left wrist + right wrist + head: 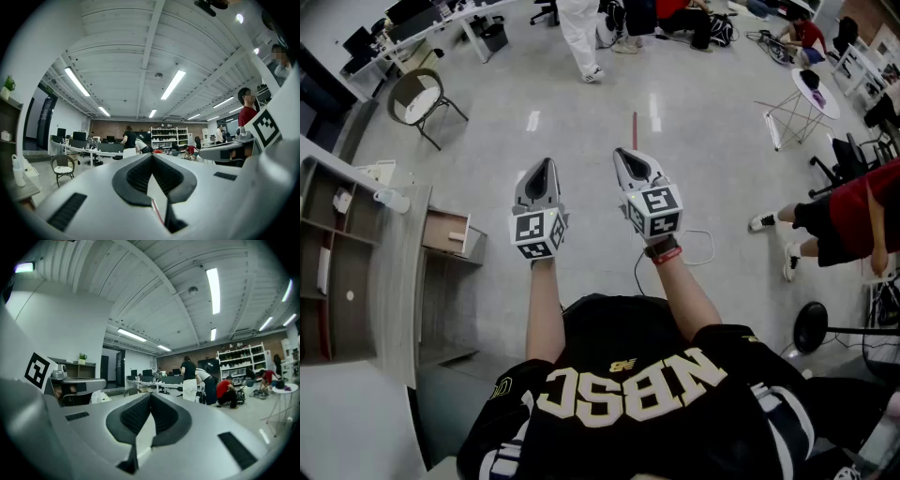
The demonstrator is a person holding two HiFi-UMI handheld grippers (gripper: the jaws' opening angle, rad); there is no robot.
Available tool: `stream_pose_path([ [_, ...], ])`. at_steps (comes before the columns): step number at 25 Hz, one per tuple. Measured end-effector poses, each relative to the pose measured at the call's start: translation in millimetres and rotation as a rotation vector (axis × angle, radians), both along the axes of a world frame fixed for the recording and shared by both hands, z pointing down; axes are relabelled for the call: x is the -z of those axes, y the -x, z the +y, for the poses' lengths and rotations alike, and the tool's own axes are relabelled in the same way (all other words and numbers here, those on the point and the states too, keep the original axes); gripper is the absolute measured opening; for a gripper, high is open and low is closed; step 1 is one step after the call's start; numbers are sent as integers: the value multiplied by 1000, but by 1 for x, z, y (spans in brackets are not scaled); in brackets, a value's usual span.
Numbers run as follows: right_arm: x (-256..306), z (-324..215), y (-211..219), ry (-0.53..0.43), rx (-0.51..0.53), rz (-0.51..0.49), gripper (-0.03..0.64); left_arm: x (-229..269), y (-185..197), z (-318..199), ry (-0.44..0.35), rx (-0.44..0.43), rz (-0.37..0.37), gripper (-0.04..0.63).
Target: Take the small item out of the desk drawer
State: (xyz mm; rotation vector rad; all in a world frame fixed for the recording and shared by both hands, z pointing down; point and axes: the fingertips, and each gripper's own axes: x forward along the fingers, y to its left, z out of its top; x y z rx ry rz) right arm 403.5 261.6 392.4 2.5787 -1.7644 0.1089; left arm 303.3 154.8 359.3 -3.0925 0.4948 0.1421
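Observation:
The desk [398, 281] stands at the left of the head view, with one wooden drawer [445, 232] pulled open toward the floor. No small item shows inside it from here. My left gripper [542, 167] and right gripper [628, 156] are held side by side in front of the person, over the bare floor and well right of the drawer. Both point away into the room. In the left gripper view the left gripper [152, 156] has its jaws together with nothing between them. The right gripper [150, 396] looks the same in its own view.
A shelf unit [328, 262] sits behind the desk, and a white bottle [391, 199] stands on the desk top. A round chair [417, 96] is at the far left, a white folding table [811, 94] at the right. A cable [694, 248] lies on the floor. People stand and sit around the room's edges.

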Motion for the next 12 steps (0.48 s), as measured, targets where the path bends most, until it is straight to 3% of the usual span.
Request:
stream_pose_path([
  [7, -11, -73, 39, -19, 137, -52, 8, -11, 44, -45, 21, 86, -13, 14],
  [12, -21, -168, 115, -11, 355, -52, 8, -19, 113, -116, 39, 250, 2, 14],
])
